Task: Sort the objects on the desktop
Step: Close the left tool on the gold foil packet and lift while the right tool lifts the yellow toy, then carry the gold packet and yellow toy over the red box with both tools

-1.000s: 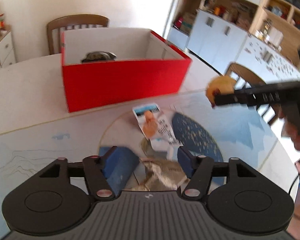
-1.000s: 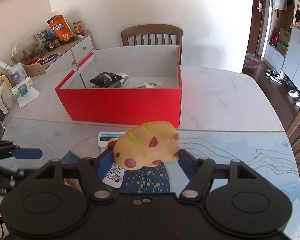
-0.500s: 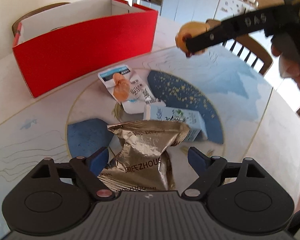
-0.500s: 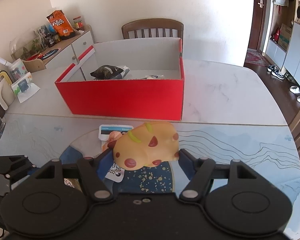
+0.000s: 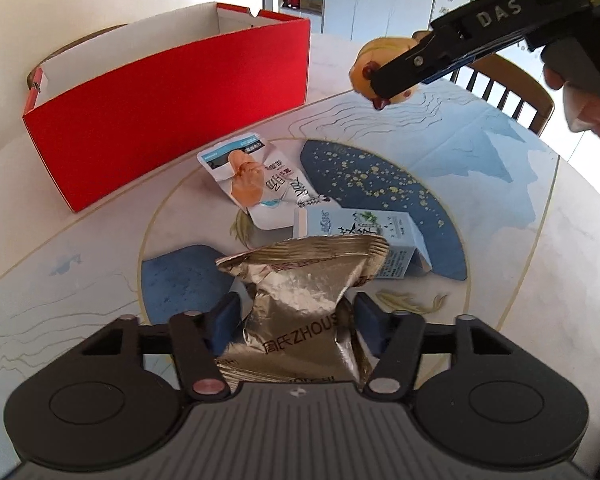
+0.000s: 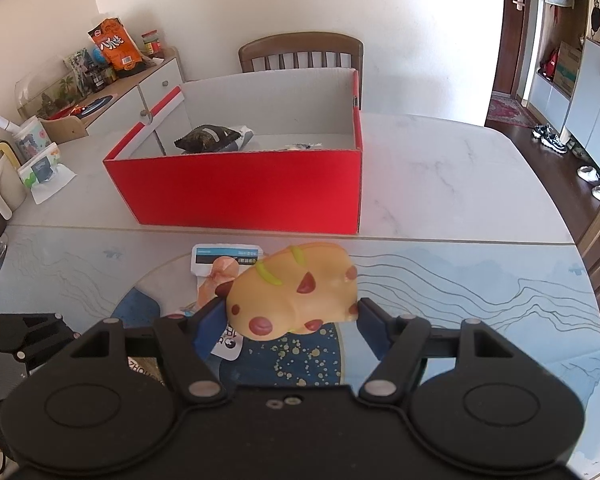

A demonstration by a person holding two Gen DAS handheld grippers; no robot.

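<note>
Left wrist view shows the left hand-held gripper (image 5: 294, 322) low over the surface (image 5: 500, 280), its jaws closing on a gold foil snack bag (image 5: 300, 300); both blue pads press into the crumpled bag's sides, pinching its middle. Just beyond the bag lies a pale blue carton (image 5: 364, 236) on its side, touching the bag's top edge, and beyond that a white snack pouch (image 5: 252, 176) lies flat, partly under the carton. A red box (image 5: 172, 112) stands open farther back on the surface.

Right wrist view has the right hand-held gripper (image 6: 288, 320) raised above the surface, clamped on a yellow toy with red spots (image 6: 296, 288), one pad against each end. Inside the red box a dark packet (image 6: 208, 138) rests near the left wall, with another small wrapper beside it.
</note>
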